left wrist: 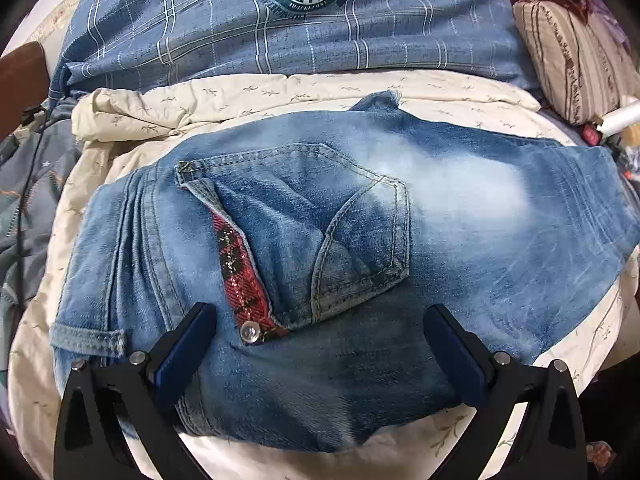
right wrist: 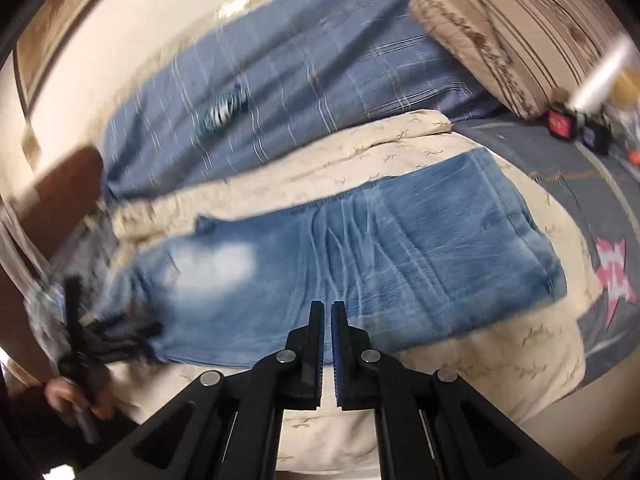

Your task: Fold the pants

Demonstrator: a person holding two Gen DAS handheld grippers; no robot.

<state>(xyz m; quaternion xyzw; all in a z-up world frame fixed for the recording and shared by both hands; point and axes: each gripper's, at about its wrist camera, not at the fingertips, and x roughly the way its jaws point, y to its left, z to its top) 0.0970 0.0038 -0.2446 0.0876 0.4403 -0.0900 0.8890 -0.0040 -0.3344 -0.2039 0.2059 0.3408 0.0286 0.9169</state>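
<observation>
In my left wrist view, a brown wooden edge (left wrist: 20, 80) is cut off at the far left of the frame, with a dark cable beneath it that I can't trace to an end. My left gripper (left wrist: 320, 344) sits at the bottom centre, its two blue-padded fingers spread wide with the jeans' waist end lying between them; whether the pads actually touch the denim I cannot tell. The jeans (left wrist: 460, 208) fill the middle of the frame on a cream quilt (left wrist: 240, 96), back pocket (left wrist: 304, 216) up, a red plaid trim and a metal snap (left wrist: 250, 334) near my left finger. The legs run off toward the right edge. A blue plaid blanket (left wrist: 320, 32) spans the top, and a striped pillow (left wrist: 568, 56) is clipped at the upper right.

My right wrist view is motion-blurred. At lower left my own left hand (right wrist: 76, 396) and its gripper are smeared, touching the waist end. The jeans (right wrist: 400, 248) cross the centre, folded end toward the right. My right gripper (right wrist: 326, 316), bottom centre, is nearly closed, a thin gap between the pads and nothing in them. Small objects at the upper right are too blurred to name.
</observation>
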